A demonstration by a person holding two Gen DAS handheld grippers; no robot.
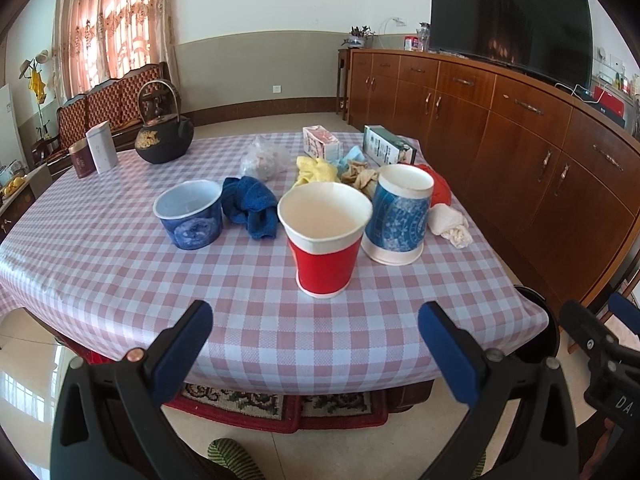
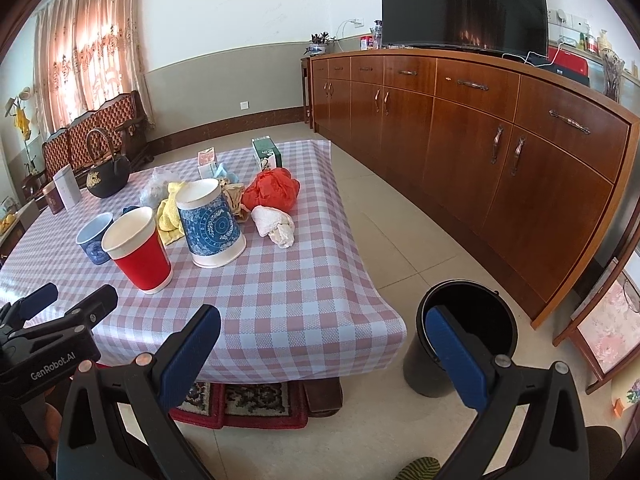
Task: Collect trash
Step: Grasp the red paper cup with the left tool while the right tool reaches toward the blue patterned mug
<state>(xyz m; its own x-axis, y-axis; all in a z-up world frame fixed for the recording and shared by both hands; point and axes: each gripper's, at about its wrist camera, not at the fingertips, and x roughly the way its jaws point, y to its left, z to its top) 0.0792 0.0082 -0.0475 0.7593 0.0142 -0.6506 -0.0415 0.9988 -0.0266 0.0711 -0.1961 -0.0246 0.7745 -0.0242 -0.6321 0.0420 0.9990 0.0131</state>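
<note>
Blue-padded fingers of the left gripper [image 1: 316, 320] sit nearest the lens, spread wide with nothing between them, hanging off the near edge of the checked table [image 1: 120, 280]. Straight ahead of that gap stands the red paper cup [image 1: 325, 240], upright and apparently empty. Beyond it to the right is the tall blue-patterned cup [image 1: 400, 216], and off to the left the short blue cup [image 1: 190, 214].

Further ahead lies the loose clutter: a blue cloth [image 1: 252, 206], a yellow crumpled piece [image 1: 314, 170], a beige wad [image 1: 362, 176], a clear plastic bag [image 1: 264, 160], two small cartons [image 1: 322, 142], an orange-red bag [image 2: 274, 190] and a white crumpled wad [image 2: 276, 220].

Over on the right, the right gripper [image 2: 324, 328] is likewise wide apart and empty. Its right finger overlaps the rim of the black bin [image 2: 492, 308], which stands on the floor just past the table's corner. What shows of the bin's inside is dark; I cannot tell whether anything is in it.

By my reading, the collecting has barely begun, if at all: all the trash in view lies on the table, nothing is held, and every piece remains to be carried to the bin.
</note>
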